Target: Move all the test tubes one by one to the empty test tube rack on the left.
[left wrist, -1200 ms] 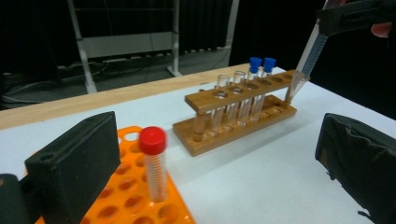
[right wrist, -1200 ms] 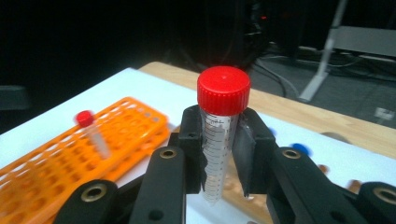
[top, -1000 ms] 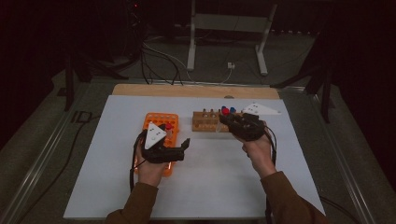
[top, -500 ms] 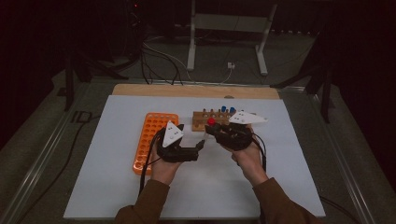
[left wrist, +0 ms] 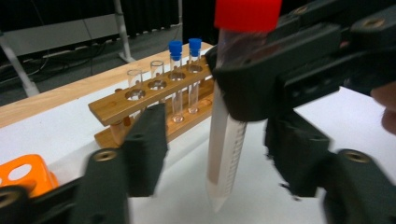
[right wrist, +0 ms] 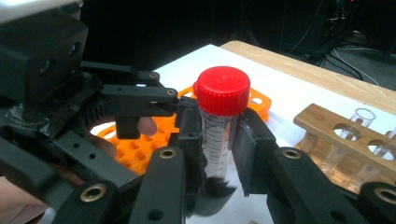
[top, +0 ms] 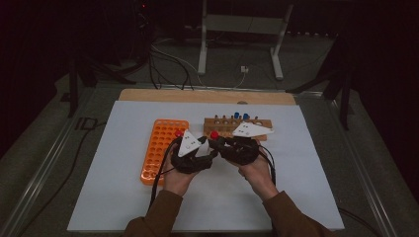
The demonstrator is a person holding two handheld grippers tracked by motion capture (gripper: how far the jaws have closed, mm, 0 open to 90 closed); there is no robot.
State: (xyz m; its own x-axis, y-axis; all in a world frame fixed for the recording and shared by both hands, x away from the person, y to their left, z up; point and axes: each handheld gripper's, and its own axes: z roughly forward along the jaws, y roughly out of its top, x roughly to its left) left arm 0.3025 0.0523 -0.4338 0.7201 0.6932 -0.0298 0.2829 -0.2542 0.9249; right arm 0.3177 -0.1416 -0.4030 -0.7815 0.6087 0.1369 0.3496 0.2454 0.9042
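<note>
red-capped tube [left wrist: 227,140] between closing jaws

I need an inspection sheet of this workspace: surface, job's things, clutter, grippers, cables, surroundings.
Surface: white mat on the table, wooden board along its far edge.
Job's things: red-capped tube; orange rack; wooden rack with blue-capped tubes.
Clutter: nothing seen.
Grippers: right hand-held gripper shut on the tube, holding it upright; left hand-held gripper has just been closing, its jaws either side of the tube's lower part, not yet pressing.
Cables: black cables on the floor beyond the table.
Surroundings: dark; metal stand behind.
</note>
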